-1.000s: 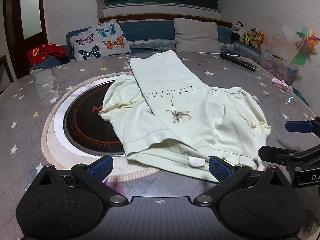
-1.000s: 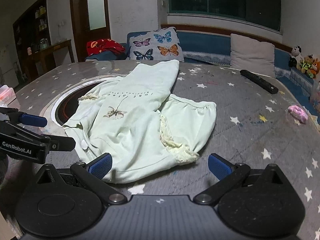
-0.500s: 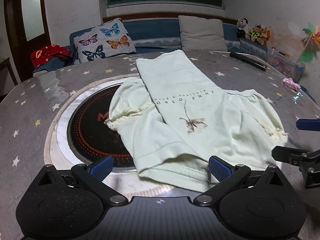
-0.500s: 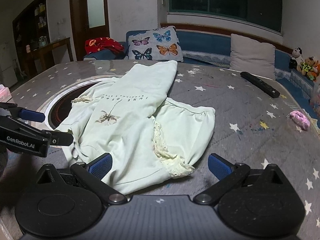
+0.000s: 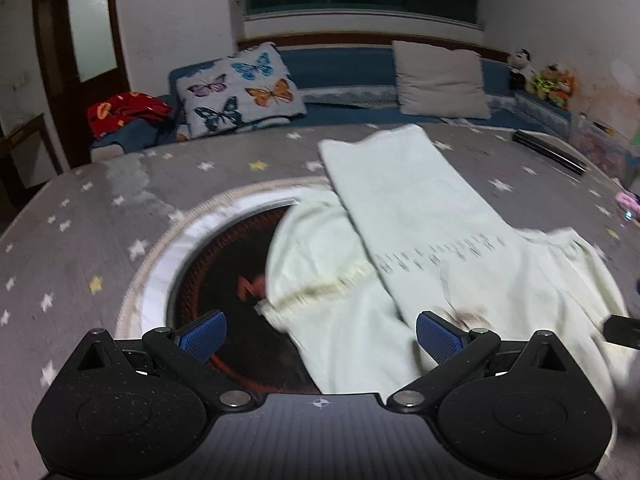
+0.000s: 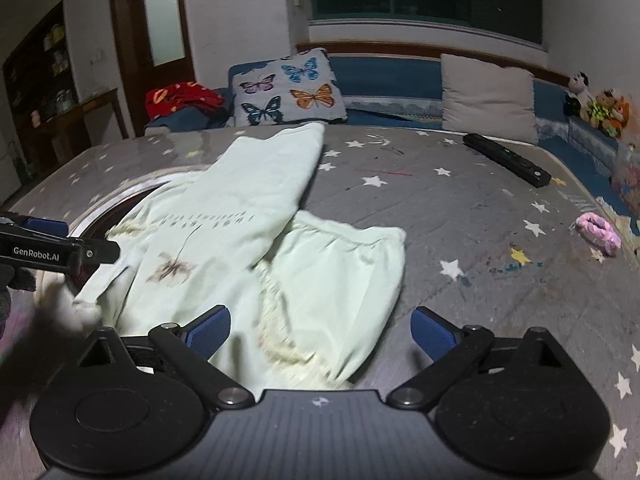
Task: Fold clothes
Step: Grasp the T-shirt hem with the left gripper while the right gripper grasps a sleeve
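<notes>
With both tools spread wide and holding nothing, the left tool (image 5: 320, 330) and right tool (image 6: 322, 326) hover at the near hem of the pale green shirt (image 6: 240, 216) lying rumpled on the star-patterned worktop (image 6: 460, 208); judged best: pinch matching hem corners, lift evenly, fold away

Motion-blurred print lettering on the pale green garment (image 5: 420, 240), its near hem hidden behind the gripper bodies.

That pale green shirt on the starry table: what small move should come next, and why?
Probably close the open left gripper on the pale green shirt's near hem. Both grippers are open, the right gripper too, and the shirt lies only partly folded.
</notes>
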`<act>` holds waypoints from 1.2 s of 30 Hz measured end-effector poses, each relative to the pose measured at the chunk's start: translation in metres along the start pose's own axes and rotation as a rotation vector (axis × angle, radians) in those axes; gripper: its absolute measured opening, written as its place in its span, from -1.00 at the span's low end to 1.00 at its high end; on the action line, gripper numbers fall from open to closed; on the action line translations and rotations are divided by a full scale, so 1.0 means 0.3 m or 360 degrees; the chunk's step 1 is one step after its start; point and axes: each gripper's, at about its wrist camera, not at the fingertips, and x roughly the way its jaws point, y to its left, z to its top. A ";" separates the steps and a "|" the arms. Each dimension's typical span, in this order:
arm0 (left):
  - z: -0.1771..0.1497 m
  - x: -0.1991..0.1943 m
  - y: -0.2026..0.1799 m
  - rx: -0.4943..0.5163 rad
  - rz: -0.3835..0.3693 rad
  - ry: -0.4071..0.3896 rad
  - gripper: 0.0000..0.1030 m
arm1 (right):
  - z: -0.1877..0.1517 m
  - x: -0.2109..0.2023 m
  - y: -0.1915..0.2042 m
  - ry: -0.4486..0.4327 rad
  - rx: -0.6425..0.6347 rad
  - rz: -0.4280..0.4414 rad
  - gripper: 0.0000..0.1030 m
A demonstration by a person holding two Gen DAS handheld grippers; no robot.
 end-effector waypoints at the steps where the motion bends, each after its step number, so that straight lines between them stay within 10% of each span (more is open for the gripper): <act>1: 0.016 0.017 0.011 -0.0006 0.0016 -0.0002 0.98 | 0.009 0.010 -0.011 0.0002 0.0020 0.0000 0.86; 15: 0.187 0.299 0.125 -0.0142 -0.0040 0.0091 0.14 | 0.102 0.174 -0.134 0.0070 0.0241 0.0022 0.28; 25: 0.182 0.334 0.096 -0.0078 -0.0155 0.0109 -0.89 | 0.119 0.219 -0.157 0.0063 0.0288 0.0032 -0.76; 36: 0.147 0.137 0.163 -0.0222 0.0009 -0.0004 -0.95 | 0.099 0.066 -0.199 -0.0108 0.0351 -0.0055 -0.95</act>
